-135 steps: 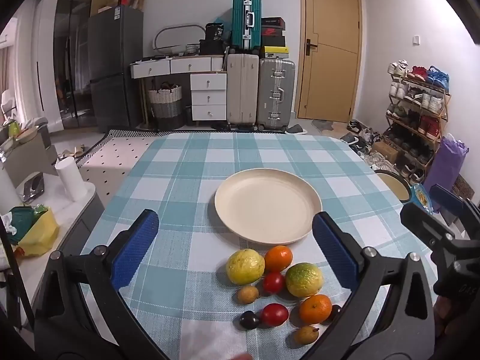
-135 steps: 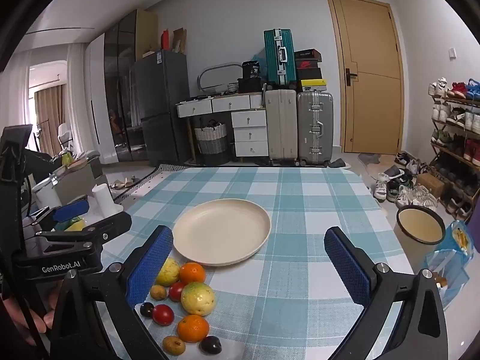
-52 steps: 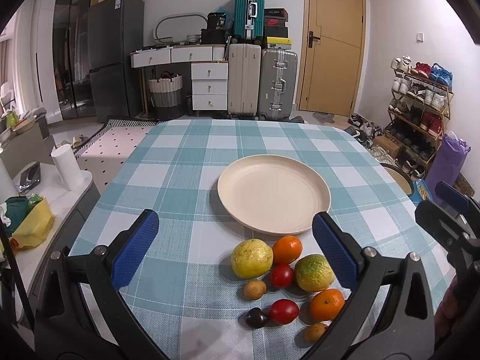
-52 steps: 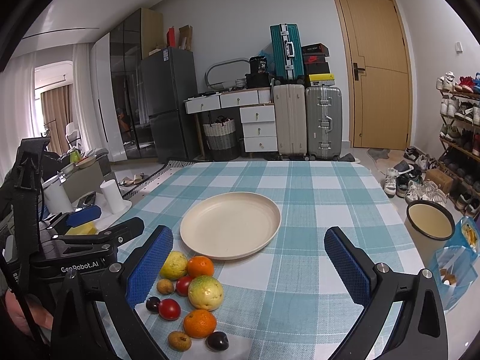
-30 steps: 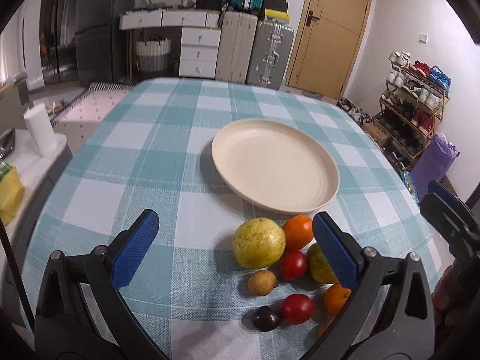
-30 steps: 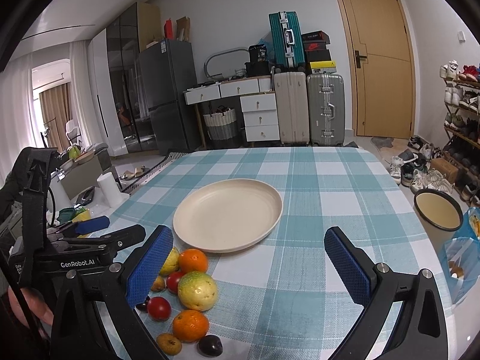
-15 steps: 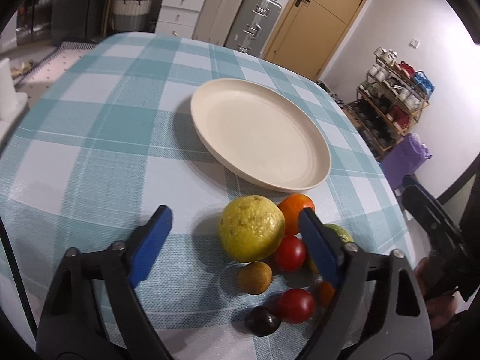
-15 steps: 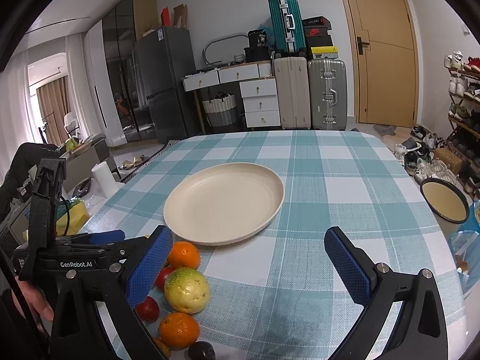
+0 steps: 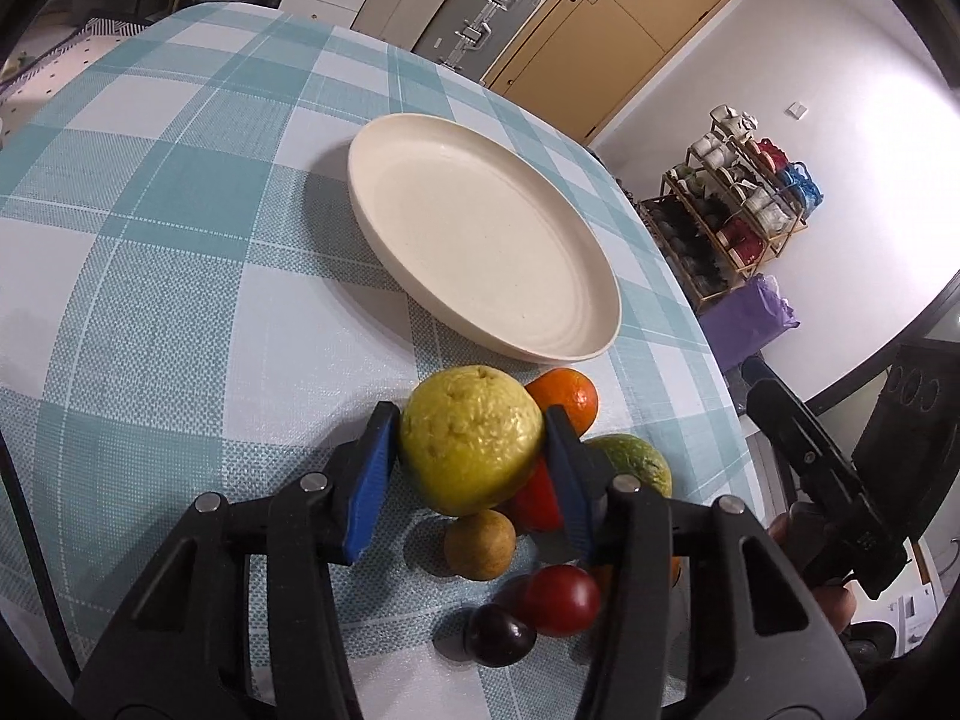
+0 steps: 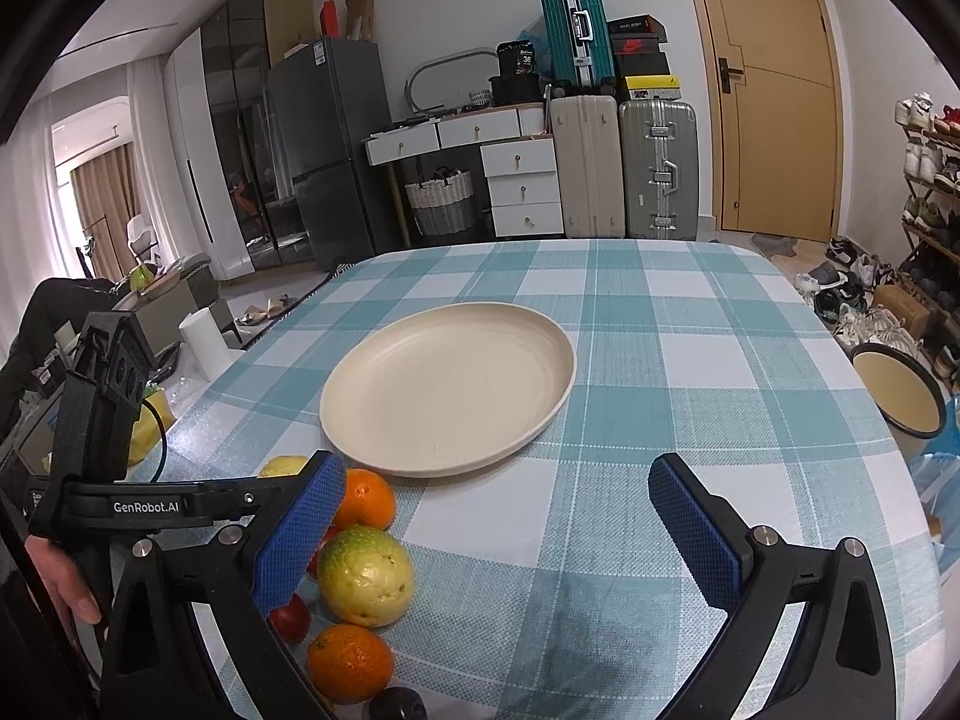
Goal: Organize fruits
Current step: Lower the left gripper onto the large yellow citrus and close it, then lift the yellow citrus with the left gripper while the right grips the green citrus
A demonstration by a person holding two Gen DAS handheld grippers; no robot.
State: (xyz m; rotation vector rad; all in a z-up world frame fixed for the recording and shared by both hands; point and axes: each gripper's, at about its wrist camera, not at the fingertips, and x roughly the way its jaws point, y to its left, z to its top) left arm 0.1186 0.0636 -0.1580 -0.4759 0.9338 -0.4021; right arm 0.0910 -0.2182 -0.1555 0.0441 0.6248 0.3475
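Observation:
My left gripper is shut on the large yellow guava, its blue pads against both sides, at the front of the fruit pile. Around it lie an orange, a green-yellow guava, red tomatoes, a small brown fruit and a dark plum. The cream plate stands empty just beyond. My right gripper is open and empty over the cloth, right of the pile; it sees the orange, the green-yellow guava and the plate.
The table has a teal checked cloth. Beyond it stand suitcases, drawers, a fridge and a shoe rack. A bowl sits low off the table's right side.
My left gripper has moved down and forward to the pile and closed its jaws on the yellow guava. My right gripper has edged forward and stays open.

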